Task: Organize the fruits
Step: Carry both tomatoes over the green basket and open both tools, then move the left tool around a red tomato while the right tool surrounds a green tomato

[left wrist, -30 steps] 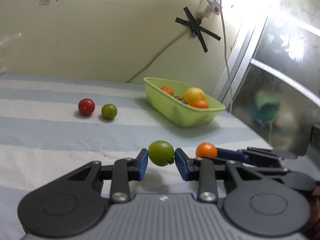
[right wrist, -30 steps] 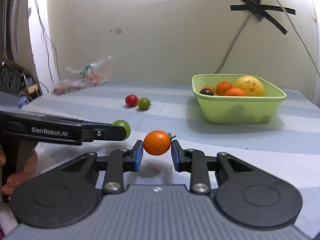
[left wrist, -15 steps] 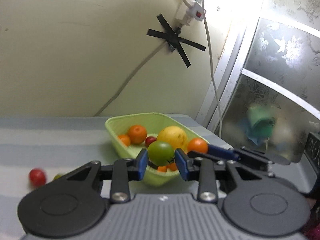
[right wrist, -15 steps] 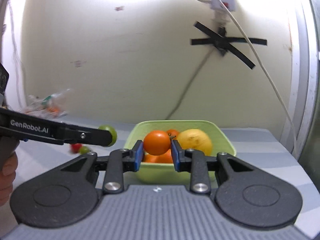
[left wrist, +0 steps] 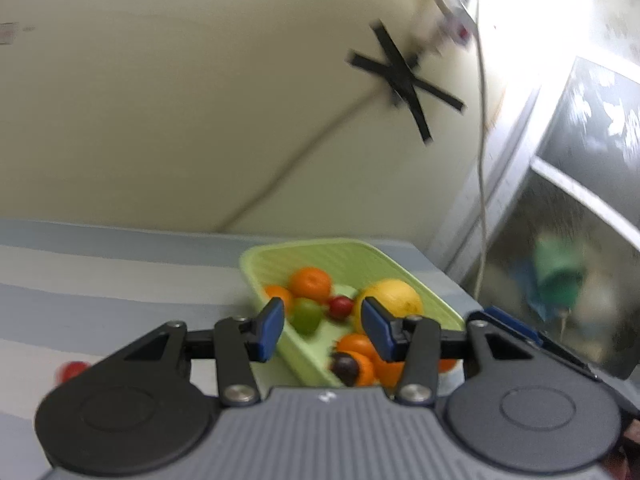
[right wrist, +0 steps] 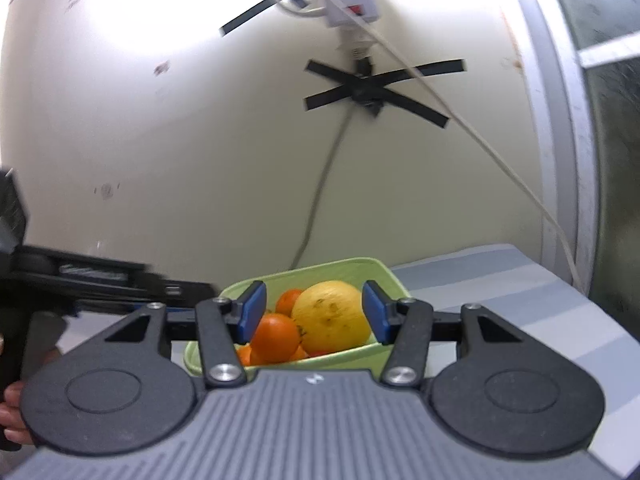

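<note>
Both grippers hover over the light green basket (left wrist: 304, 246), and the jaws of each are opening. My left gripper (left wrist: 323, 328) has nothing pressed between its blue pads. The green fruit (left wrist: 306, 316) shows blurred just past the left pad, inside the basket. My right gripper (right wrist: 314, 316) is also free of its load: the orange fruit (right wrist: 278, 338) sits low by its left pad, among the basket's fruit (right wrist: 348, 262). A big yellow fruit (right wrist: 330, 316) fills the gap behind the right gripper's pads without touching them.
Inside the basket are more oranges (left wrist: 310, 280), a small red fruit (left wrist: 340, 306) and a dark one (left wrist: 344, 364). A red fruit (left wrist: 72, 370) lies on the striped cloth at the left. A wall with a taped cable (right wrist: 360, 88) stands close behind. A hand (right wrist: 12, 420) holds the left gripper's handle.
Both grippers travelled from the open cloth to above the basket. Each then spread its jaws; the green fruit and the orange fruit have left the pads and dropped toward the basket.
</note>
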